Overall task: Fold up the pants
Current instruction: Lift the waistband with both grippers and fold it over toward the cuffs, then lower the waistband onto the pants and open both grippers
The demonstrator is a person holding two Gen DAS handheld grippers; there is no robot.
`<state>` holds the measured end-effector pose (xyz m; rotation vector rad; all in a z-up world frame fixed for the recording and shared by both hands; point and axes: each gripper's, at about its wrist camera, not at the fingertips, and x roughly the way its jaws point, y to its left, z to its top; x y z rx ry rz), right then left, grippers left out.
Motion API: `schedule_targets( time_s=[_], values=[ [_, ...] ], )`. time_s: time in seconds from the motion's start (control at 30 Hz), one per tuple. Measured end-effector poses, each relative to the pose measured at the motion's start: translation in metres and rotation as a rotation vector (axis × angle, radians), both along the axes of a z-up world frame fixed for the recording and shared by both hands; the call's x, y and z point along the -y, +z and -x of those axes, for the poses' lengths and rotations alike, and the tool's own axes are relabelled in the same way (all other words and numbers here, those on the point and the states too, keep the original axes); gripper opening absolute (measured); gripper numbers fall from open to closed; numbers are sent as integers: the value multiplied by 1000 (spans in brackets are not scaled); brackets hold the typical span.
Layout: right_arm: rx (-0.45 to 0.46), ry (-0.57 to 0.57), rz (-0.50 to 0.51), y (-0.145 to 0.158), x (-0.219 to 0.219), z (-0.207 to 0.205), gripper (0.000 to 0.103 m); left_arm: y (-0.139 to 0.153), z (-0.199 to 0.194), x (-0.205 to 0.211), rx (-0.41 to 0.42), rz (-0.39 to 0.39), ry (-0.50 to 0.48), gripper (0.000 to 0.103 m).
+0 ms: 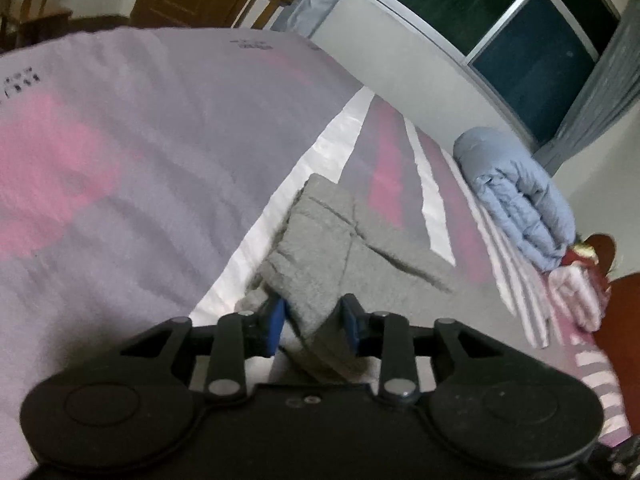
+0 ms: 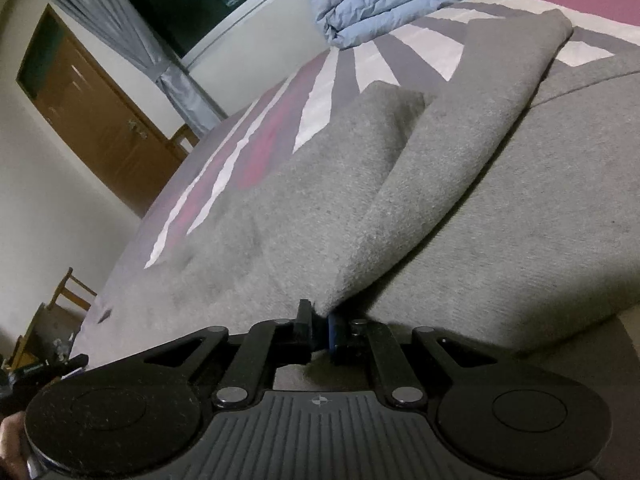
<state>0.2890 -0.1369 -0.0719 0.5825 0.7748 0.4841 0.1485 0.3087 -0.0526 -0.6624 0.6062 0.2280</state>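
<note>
Nearest the lens in the right wrist view, the right hand-held gripper (image 2: pixel 320 326) has its jaws pinched tight on a raised corner of the grey pants (image 2: pixel 360 184), the fabric rising from the pads in a taut ridge. Over on the other side, the left hand-held gripper (image 1: pixel 313 322) stands at a narrow gap with a thick fold of the same pants (image 1: pixel 344 248) between its blue pads (image 1: pixel 276 320); the cloth fills the gap and looks gripped (though the blur leaves the contact a shade uncertain). The pants lie on the bed (image 1: pixel 120 140), across its pink, grey and white striped cover, already doubled into layers at the far end, with a rolled blue quilt (image 1: pixel 516 196) well apart near the window. Judging from this, the step in hand is a fold-over, both edges lifted together. The next move calls for carrying both corners across at an even height and laying them square on the far layer, keeping tension so no crease bunches.
</note>
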Motion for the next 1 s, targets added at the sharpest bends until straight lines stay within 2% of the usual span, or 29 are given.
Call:
schedule_targets(
  time_s=[0.07,0.1,0.23,0.4,0.5,0.57,0.6,0.63,0.77,0.83,0.87,0.9,1.0],
  values=[
    [0,-4,-16,4,2,1,9,9,8,3,-11,-36,31,35],
    [17,-16,-16,11,3,3,11,15,14,9,-14,-78,46,35],
    [105,-55,54,32,20,15,12,33,20,40,-6,-210,47,39],
    [109,-137,100,45,27,-8,12,37,-10,90,-46,-322,36,55],
    [110,-176,171,50,23,-27,14,33,-32,119,-79,-363,0,65],
    [95,-184,221,50,21,-41,32,25,-45,135,-129,-412,-21,66],
    [95,-191,241,49,20,-47,47,19,-49,140,-152,-417,-31,67],
    [96,-198,262,48,18,-52,56,13,-53,143,-173,-414,-36,68],
    [76,-181,341,40,6,-76,56,-4,-50,153,-156,-462,-23,70],
    [53,-161,420,32,1,-84,52,-9,-46,152,-134,-453,-19,70],
    [47,-156,439,28,1,-86,42,-10,-45,152,-126,-448,-19,70],
    [46,-152,442,25,5,-86,6,-10,-43,150,-121,-444,-20,70],
    [58,-185,398,26,22,-68,4,-11,-39,150,-99,-440,-20,70]
  ],
)
